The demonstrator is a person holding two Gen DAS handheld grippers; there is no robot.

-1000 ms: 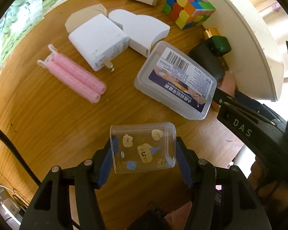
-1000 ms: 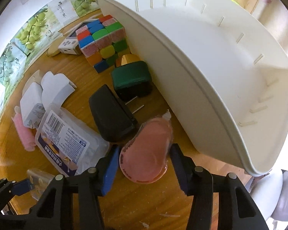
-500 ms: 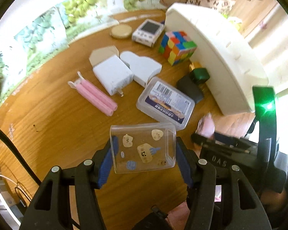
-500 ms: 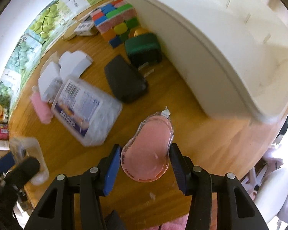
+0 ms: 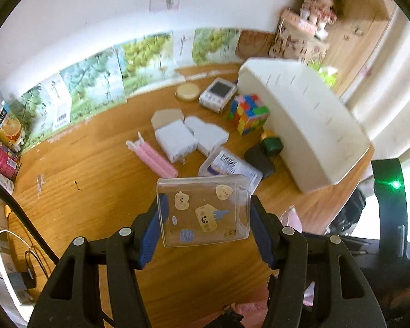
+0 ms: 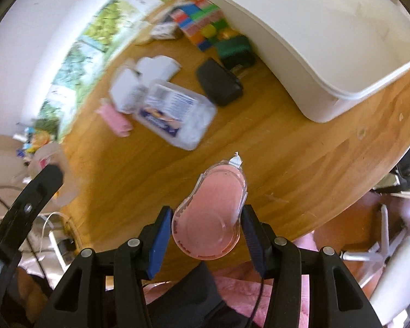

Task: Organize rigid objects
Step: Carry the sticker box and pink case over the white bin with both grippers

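My left gripper [image 5: 206, 218] is shut on a clear plastic box with cartoon stickers [image 5: 203, 210] and holds it high above the wooden table [image 5: 95, 186]. My right gripper [image 6: 205, 228] is shut on a pink correction-tape dispenser [image 6: 209, 218], also lifted off the table near its front edge. A large white bin [image 5: 300, 125] stands at the right and shows in the right wrist view [image 6: 314, 35]. The right gripper's body shows in the left wrist view at the lower right.
On the table lie a labelled clear box [image 5: 231, 168], pink rollers [image 5: 153, 158], white chargers [image 5: 175, 139], a colour cube [image 5: 248, 114], a black case [image 5: 259, 158], a green block [image 5: 272, 145], a small white device [image 5: 218, 94] and a round tan lid [image 5: 188, 92].
Both grippers have risen and pulled back from the table with their objects held. The table items look smaller and farther. The pink dispenser has left the spot beside the black case.
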